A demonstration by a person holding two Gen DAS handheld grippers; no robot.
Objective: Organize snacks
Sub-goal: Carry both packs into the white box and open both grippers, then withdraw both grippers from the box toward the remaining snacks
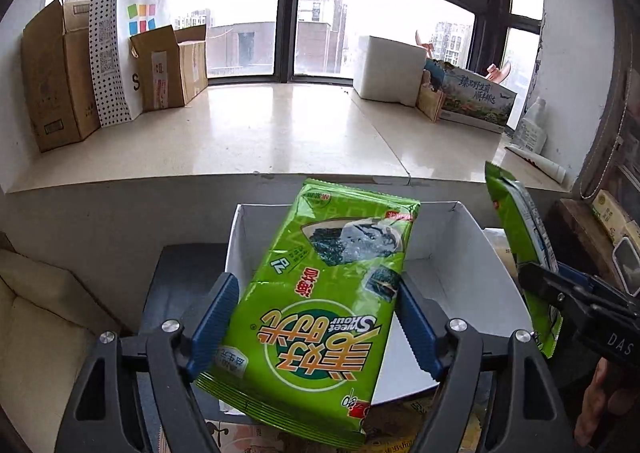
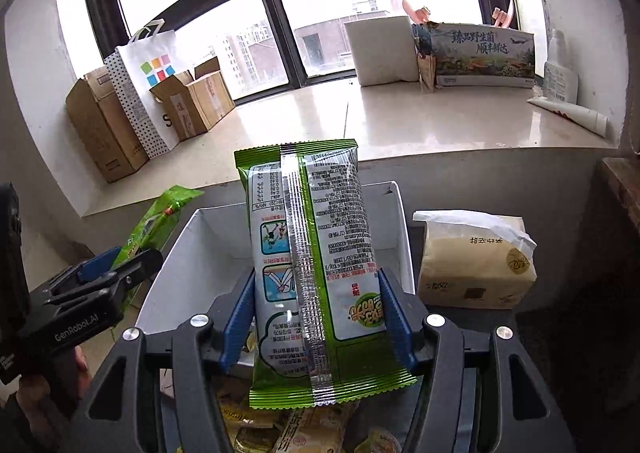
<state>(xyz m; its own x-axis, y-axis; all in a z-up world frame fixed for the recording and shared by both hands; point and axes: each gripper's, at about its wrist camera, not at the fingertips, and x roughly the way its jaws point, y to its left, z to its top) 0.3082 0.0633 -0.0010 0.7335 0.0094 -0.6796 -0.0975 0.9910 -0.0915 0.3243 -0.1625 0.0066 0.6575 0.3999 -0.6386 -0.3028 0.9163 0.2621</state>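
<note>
- Left wrist view, bottom of the frame: the left gripper stands spread wide, its blue pads pinching a green seaweed snack pack by its two long edges, printed front facing the camera, text upside down.
- Right wrist view, bottom centre: the right gripper pinches a second green snack pack the same way, silver back seam facing the camera.
- Below the jaws, at the bottom edge of the right view, lie more yellow snack packets.
- Just behind both packs sits an open white box, mid-frame.
- Right of the box in the right view stands a tissue pack.
- Farther up, a pale windowsill carries cardboard boxes at upper left and a white foam box at upper right.
</note>
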